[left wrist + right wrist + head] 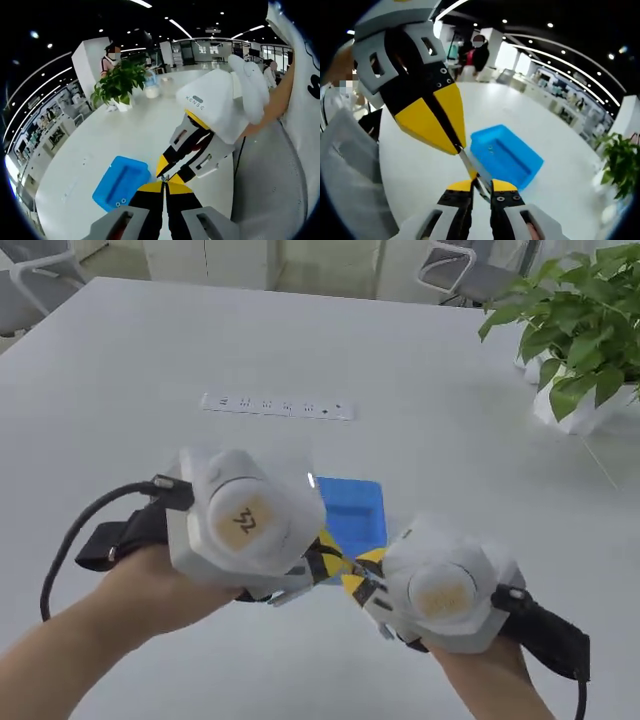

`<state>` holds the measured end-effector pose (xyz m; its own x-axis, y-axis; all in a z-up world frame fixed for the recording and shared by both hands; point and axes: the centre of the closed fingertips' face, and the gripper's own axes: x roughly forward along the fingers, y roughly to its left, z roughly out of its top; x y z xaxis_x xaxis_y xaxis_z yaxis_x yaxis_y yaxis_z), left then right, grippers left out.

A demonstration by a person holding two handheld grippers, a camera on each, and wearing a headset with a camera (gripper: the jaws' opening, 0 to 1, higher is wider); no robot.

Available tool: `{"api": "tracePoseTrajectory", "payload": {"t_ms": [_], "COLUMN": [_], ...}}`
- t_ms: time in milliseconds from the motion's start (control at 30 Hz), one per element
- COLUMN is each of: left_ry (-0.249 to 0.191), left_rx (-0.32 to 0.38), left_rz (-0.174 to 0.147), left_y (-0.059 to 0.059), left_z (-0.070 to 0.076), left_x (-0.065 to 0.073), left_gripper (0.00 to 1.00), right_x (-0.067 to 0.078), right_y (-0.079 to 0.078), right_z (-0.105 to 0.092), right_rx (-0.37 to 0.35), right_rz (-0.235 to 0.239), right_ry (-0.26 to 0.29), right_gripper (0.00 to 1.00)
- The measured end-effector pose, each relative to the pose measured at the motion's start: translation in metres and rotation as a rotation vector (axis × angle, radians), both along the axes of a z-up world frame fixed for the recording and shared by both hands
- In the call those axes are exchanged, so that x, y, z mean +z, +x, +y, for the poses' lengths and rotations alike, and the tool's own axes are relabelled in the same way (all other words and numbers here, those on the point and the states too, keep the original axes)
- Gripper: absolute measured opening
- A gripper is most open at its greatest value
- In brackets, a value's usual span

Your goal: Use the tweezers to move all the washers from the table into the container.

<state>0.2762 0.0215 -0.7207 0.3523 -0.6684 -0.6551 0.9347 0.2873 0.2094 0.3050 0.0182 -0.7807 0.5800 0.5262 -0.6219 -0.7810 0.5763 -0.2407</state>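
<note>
My left gripper (338, 562) and right gripper (358, 578) meet tip to tip just in front of the blue container (352, 510). In the right gripper view, thin metal tweezers (469, 164) run from the left gripper's shut yellow tips (454, 146) down between my right gripper's (481, 187) jaws, which close on them. In the left gripper view my left gripper (166, 183) is shut, with the right gripper's fingertips (163, 167) right against it. Small washers (120, 202) lie inside the blue container (120, 181); a washer (490, 147) also shows on the container's (507, 155) floor.
A white power strip (278, 407) lies beyond the container. A potted plant (580, 330) stands at the table's far right. Office chairs stand past the far edge. The white tabletop (120, 390) spreads wide on the left.
</note>
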Motion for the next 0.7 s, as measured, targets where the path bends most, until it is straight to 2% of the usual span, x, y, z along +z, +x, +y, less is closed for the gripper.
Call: {"api": "tracePoseTrajectory", "payload": {"t_ms": [200, 400, 433, 500, 567, 600, 633, 700], "left_ry": [0.039, 0.067, 0.075, 0.094, 0.088, 0.087, 0.092, 0.130], "left_rx": [-0.008, -0.006, -0.006, -0.004, 0.006, 0.008, 0.008, 0.001], "left_rz": [0.047, 0.098, 0.099, 0.115, 0.134, 0.145, 0.157, 0.164], "left_y": [-0.010, -0.015, -0.015, -0.015, -0.015, -0.016, -0.017, -0.017], "left_z": [0.005, 0.012, 0.013, 0.017, 0.021, 0.023, 0.024, 0.031], "left_x": [-0.031, -0.055, -0.058, -0.065, -0.069, -0.071, -0.074, -0.085], "left_gripper": [0.00, 0.00, 0.00, 0.00, 0.00, 0.00, 0.00, 0.00], "right_x": [-0.026, -0.045, -0.046, -0.044, -0.045, -0.045, -0.043, -0.035], "right_y": [-0.013, -0.025, -0.027, -0.031, -0.031, -0.033, -0.032, -0.037], "right_z": [-0.002, 0.000, 0.001, 0.008, 0.006, 0.005, 0.005, 0.002], "right_rx": [-0.043, -0.017, -0.018, -0.028, -0.092, -0.095, -0.082, -0.084], "right_rz": [0.081, 0.132, 0.134, 0.157, 0.213, 0.223, 0.212, 0.216], "right_ry": [0.040, 0.030, 0.036, 0.111, 0.169, 0.169, 0.173, 0.190], "right_gripper": [0.11, 0.10, 0.10, 0.13, 0.16, 0.16, 0.15, 0.18]}}
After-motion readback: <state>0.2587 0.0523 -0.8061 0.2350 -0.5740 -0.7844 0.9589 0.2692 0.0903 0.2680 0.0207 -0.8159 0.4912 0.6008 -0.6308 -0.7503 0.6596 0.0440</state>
